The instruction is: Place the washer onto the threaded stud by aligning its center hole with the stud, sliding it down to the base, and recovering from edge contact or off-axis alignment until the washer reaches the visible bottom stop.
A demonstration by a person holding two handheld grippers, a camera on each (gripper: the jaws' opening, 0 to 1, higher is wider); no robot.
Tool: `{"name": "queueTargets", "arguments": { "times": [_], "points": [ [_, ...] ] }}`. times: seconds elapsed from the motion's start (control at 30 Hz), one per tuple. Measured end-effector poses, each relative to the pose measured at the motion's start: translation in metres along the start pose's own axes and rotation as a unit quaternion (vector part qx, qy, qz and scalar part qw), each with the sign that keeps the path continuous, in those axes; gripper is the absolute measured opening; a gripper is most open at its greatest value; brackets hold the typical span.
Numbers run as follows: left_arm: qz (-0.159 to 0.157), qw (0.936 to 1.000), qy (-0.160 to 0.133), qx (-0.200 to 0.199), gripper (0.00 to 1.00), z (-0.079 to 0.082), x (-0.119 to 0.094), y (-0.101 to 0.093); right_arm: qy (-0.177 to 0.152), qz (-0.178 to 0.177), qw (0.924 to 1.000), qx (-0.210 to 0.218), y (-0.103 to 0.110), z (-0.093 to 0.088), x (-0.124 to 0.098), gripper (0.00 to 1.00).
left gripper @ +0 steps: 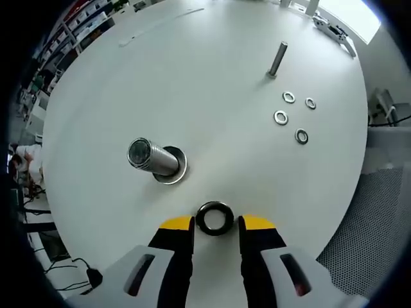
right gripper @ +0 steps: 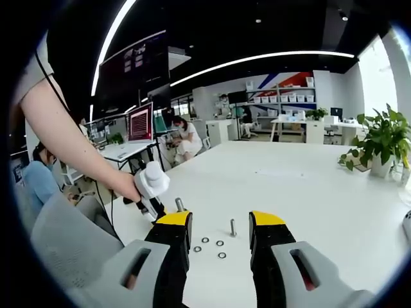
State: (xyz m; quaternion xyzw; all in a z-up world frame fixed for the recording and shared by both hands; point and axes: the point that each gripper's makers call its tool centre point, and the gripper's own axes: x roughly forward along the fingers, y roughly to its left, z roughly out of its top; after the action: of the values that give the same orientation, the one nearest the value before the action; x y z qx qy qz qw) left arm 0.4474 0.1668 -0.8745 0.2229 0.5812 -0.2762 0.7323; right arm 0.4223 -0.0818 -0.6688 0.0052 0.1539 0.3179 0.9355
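Left gripper view, working left to right: the big stud (left gripper: 153, 158) stands on the white table (left gripper: 212, 70), one washer (left gripper: 173, 168) already seated round its base. Just beyond my left gripper (left gripper: 216, 226) lies the dark ring washer (left gripper: 214, 218), flat on the table between the spread jaws, not yet gripped; pads look apart from it. My plan is to close squarely on the rim, lift level, carry left, centre the hole over the stud top before lowering. If an edge catches, back off and re-level. Further right stand a thin stud (left gripper: 277, 59) and four small washers (left gripper: 293, 117). Right gripper (right gripper: 220, 221) hovers released, holding nothing.
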Motion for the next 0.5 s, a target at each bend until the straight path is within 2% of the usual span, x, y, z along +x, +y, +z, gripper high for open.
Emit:
{"name": "queueTargets", "arguments": {
  "times": [0.33,0.5],
  "points": [
    [-0.004,0.9999,0.003,0.014,0.25,0.0001,0.001,0.0021,0.001,-0.001,1.0,0.007,-0.0014,-0.001,-0.0004,0.38],
    [-0.003,0.9999,0.008,0.009,0.25,0.0004,0.0019,0.003,0.003,0.001,1.0,0.005,-0.0001,-0.0018,0.0001,0.38]
  ]
}}
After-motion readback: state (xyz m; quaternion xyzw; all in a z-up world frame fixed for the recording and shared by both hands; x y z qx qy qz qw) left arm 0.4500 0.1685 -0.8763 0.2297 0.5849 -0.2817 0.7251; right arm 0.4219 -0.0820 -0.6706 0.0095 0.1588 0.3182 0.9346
